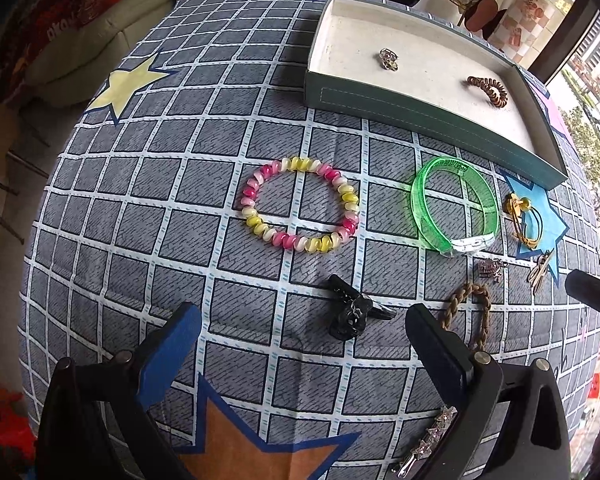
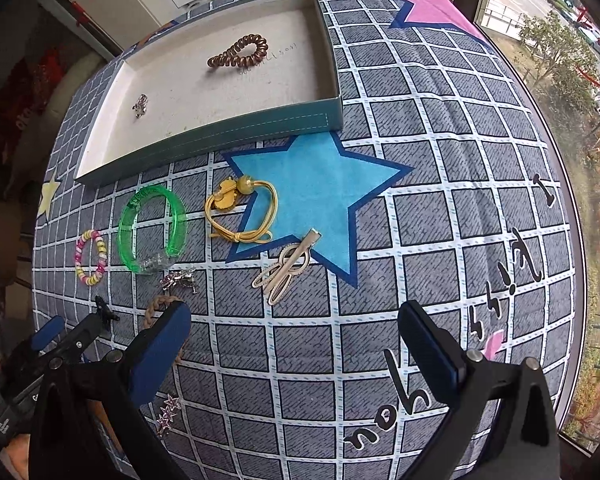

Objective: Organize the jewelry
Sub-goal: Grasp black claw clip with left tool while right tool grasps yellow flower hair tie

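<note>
A green open box (image 1: 428,120) (image 2: 236,130) lies on the checked cloth, holding a brown spiral hair tie (image 1: 489,90) (image 2: 239,53) and a small metal brooch (image 1: 389,59) (image 2: 140,105). My left gripper (image 1: 302,332) is open above a black hair claw (image 1: 350,312). A pink-yellow spiral bracelet (image 1: 300,208) (image 2: 91,257) and a green bangle (image 1: 454,208) (image 2: 152,228) lie beyond it. My right gripper (image 2: 294,334) is open and empty, just short of a gold hair clip (image 2: 286,270). A yellow hair tie (image 2: 240,210) lies on the blue star.
A braided brown band (image 1: 468,312) (image 2: 156,306), a small silver charm (image 1: 490,269) (image 2: 180,280) and a star-studded clip (image 1: 432,440) (image 2: 167,416) lie near the grippers. The left gripper (image 2: 48,344) shows at the right view's left edge. A window runs along the right side.
</note>
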